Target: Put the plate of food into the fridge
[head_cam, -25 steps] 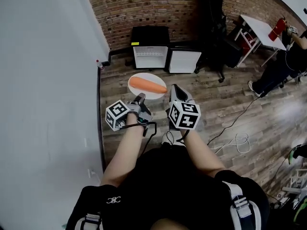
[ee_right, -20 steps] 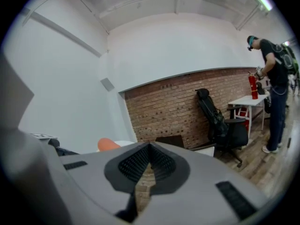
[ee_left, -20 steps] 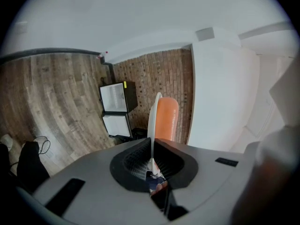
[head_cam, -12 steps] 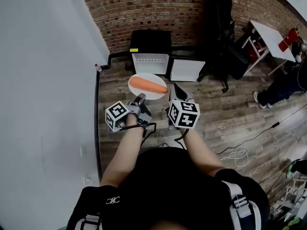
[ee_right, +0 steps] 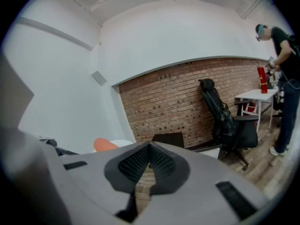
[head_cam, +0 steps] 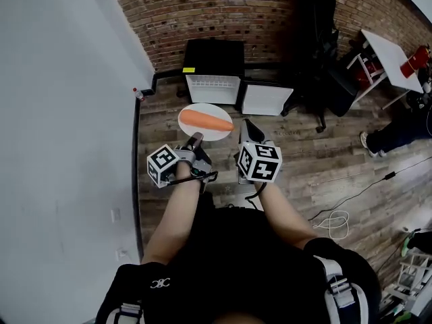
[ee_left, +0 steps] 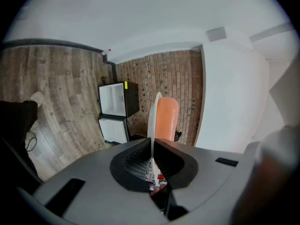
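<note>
Plate (head_cam: 208, 134): one, carrying one carrot (head_cam: 206, 119), pinched in the left tongs (ee_left: 151, 149).

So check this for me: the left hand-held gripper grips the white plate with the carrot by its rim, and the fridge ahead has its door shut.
Wrong on the door: the door of the fridge stands open, the white inside showing, as the head view shows. The left hand-held gripper does grip the white plate with the carrot by its rim.
</note>
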The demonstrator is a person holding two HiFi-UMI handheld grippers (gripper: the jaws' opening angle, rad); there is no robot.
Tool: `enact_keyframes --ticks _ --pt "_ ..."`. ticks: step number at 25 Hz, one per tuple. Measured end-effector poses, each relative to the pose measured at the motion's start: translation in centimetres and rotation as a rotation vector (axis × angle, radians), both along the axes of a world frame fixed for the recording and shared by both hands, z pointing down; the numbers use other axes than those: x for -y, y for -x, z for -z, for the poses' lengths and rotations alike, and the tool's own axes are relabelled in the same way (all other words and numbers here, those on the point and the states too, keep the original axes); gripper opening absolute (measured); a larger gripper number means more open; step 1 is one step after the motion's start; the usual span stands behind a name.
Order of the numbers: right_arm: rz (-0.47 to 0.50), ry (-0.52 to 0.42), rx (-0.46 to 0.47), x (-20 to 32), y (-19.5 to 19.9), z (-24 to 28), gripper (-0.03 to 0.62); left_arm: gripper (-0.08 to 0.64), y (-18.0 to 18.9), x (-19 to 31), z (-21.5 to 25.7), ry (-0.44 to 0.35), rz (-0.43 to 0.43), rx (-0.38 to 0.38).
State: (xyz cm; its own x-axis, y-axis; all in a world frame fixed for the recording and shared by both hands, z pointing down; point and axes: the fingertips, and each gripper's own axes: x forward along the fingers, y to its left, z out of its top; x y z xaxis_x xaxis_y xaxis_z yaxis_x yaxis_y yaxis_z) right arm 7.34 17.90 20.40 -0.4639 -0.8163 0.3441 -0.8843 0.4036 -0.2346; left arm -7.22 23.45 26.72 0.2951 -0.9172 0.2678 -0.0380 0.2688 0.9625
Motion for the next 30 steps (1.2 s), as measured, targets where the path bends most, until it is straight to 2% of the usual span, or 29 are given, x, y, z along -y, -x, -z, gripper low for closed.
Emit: enact_keyframes --ticks 4,9,13,21,30 --pt "-0.006 0.005 -0.015 2.3 1.1 -1.0 0.014 0.015 1.0 2.8 -1.1 0.001 -0.023 0.000" --pt "-0.028 0.001 -0.042 7.7 3.5 -1.6 0.014 0.015 3.7 9.1 -1.9 -0.008 -0.055 -0.004" --pt "-0.074 -0.003 -0.056 13.3 5.2 -1.3 0.014 0.015 5.1 15.1 -1.8 -0.025 -0.122 0.003" --pt "-0.148 0.031 -0.080 22.2 9.6 -1.3 0.014 0.015 8.6 25.5 -2.5 0.006 -0.242 -0.004" --pt "-0.261 0.123 -0.134 28.3 10.8 -4.1 0.014 0.015 10.5 33.3 -5.2 0.008 -0.395 0.026"
